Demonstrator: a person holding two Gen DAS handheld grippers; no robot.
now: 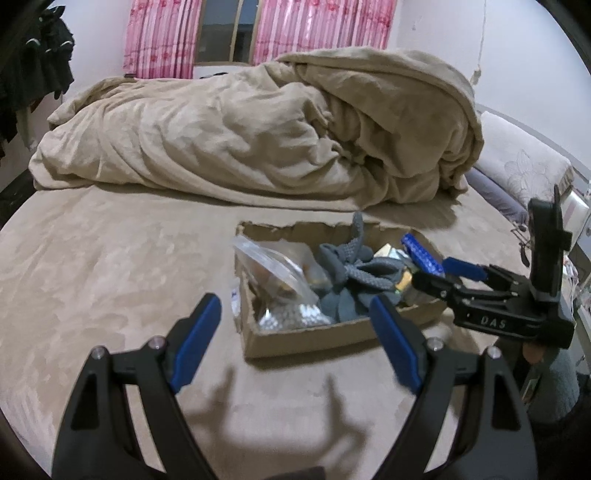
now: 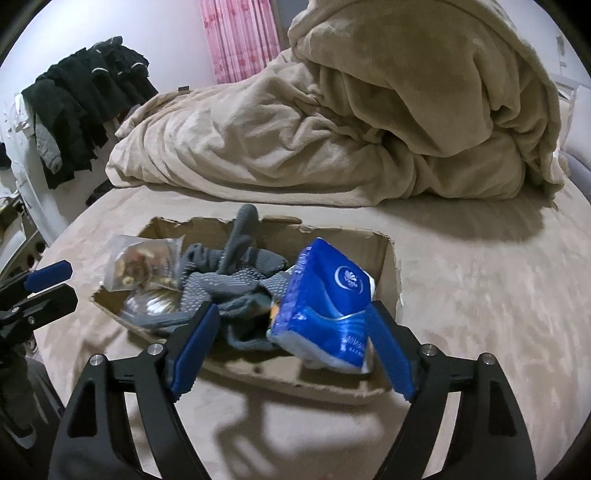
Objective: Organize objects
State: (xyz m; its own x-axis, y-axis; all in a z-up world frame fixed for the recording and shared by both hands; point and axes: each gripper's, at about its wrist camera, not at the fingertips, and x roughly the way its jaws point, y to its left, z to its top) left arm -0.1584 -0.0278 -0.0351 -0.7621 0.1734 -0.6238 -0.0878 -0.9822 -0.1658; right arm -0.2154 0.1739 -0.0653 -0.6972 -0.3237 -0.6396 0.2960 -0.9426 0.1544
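Note:
A low torn cardboard box (image 1: 314, 336) (image 2: 258, 373) sits on the beige bed. In it lie grey dotted gloves (image 1: 351, 273) (image 2: 236, 273), a clear zip bag of snacks (image 1: 273, 269) (image 2: 142, 267) and a blue tissue pack (image 2: 325, 302) leaning at the box's right end. My left gripper (image 1: 295, 343) is open and empty, just in front of the box. My right gripper (image 2: 291, 347) is open over the box's near edge, with the tissue pack resting against its right finger (image 2: 391, 354). The right gripper also shows in the left wrist view (image 1: 432, 266), over the box's right end.
A heaped beige duvet (image 1: 277, 129) (image 2: 369, 110) fills the far half of the bed. White pillows (image 1: 524, 162) lie at the right. Dark clothes (image 2: 85, 99) hang at the left beside the bed. Pink curtains (image 1: 258, 33) cover the back wall.

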